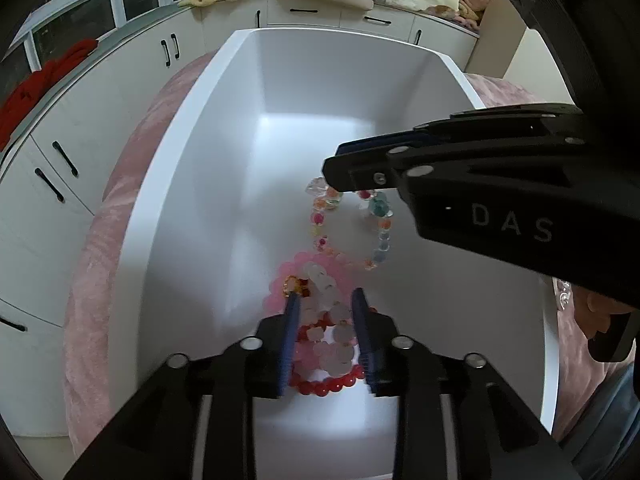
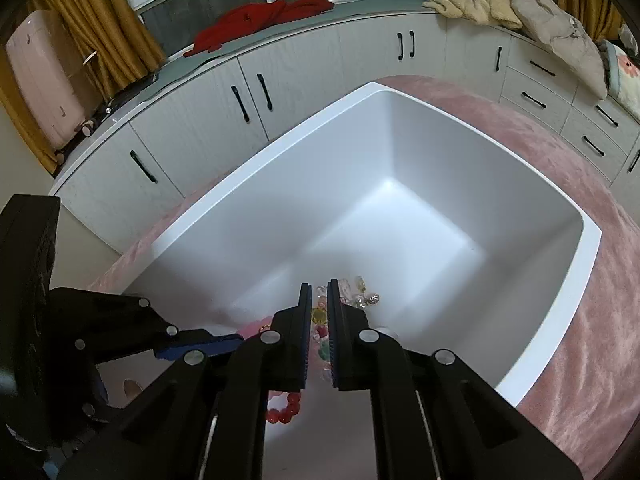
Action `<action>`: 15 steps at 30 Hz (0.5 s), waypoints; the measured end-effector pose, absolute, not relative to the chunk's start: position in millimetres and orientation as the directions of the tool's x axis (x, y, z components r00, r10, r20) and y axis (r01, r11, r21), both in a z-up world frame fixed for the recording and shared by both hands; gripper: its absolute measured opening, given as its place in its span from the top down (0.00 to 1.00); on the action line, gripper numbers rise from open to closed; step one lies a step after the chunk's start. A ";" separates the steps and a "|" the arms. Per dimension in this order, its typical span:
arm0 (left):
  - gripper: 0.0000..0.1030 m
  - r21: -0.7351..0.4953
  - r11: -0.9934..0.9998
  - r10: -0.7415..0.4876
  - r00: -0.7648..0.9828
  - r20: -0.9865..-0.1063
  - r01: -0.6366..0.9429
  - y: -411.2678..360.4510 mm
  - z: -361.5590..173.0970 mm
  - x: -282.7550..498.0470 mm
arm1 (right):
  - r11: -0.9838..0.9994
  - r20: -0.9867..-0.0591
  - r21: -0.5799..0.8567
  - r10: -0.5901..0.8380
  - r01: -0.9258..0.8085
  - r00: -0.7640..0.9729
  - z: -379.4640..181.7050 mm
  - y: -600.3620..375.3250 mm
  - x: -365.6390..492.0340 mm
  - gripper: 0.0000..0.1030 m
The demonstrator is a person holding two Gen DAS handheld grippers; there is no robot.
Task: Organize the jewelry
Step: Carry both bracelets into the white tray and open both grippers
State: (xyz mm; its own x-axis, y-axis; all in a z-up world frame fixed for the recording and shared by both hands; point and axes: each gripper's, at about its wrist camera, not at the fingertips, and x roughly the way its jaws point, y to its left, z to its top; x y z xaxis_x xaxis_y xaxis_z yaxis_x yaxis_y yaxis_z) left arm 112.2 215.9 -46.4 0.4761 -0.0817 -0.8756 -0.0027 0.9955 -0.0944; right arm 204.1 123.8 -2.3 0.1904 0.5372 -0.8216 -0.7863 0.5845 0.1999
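Observation:
A deep white box (image 1: 168,152) stands on a pink plush cover. On its floor lies a heap of bead bracelets: a pink one (image 1: 280,280), a frosted white one (image 1: 332,340) and a red one (image 1: 328,384). My left gripper (image 1: 326,300) points down over this heap with its jaws apart; the white beads lie between the blue pads (image 1: 292,328), which do not press on them. My right gripper (image 1: 332,172) reaches in from the right, shut on a multicoloured bracelet (image 1: 320,220) that hangs from its tip. The right wrist view shows those beads (image 2: 318,316) pinched between the right gripper's (image 2: 319,292) narrow jaws.
The box (image 2: 260,160) has tall walls, and its far half holds bare floor. The pink cover (image 2: 580,320) surrounds it. White cabinets (image 2: 320,64) with black handles run behind, with clothes piled on top. A person's hand (image 1: 596,308) shows at the right.

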 end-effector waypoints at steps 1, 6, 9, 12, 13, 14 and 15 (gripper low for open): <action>0.63 -0.093 0.996 -0.081 0.477 -0.875 -0.002 214.9 -46.2 112.0 | 0.584 -0.822 0.199 0.537 -0.787 0.191 -1.5 123.5 203.7 0.90; 0.58 -0.079 0.997 -0.067 0.504 -0.861 -0.002 210.7 -38.8 107.6 | 0.587 -0.811 0.203 0.549 -0.784 0.201 6.9 119.0 204.2 0.89; 0.54 -0.080 0.997 -0.069 0.521 -0.851 0.002 209.0 -31.0 105.2 | 0.586 -0.806 0.202 0.555 -0.784 0.207 13.7 117.9 201.8 0.87; 0.50 -0.078 0.997 -0.066 0.539 -0.839 0.001 211.1 -23.2 100.2 | 0.586 -0.792 0.198 0.568 -0.786 0.224 25.1 114.8 199.8 0.62; 0.46 -0.075 0.997 -0.062 0.547 -0.835 -0.001 210.5 -19.5 99.0 | 0.584 -0.786 0.191 0.573 -0.789 0.234 29.5 113.4 198.3 0.61; 0.42 -0.075 0.997 -0.061 0.556 -0.829 -0.003 210.0 -15.7 97.7 | 0.581 -0.777 0.180 0.578 -0.794 0.247 35.9 111.4 196.3 0.61; 0.41 -0.074 0.997 -0.059 0.563 -0.824 -0.004 209.7 -12.3 96.4 | 0.579 -0.771 0.170 0.582 -0.798 0.258 41.4 109.5 194.9 0.61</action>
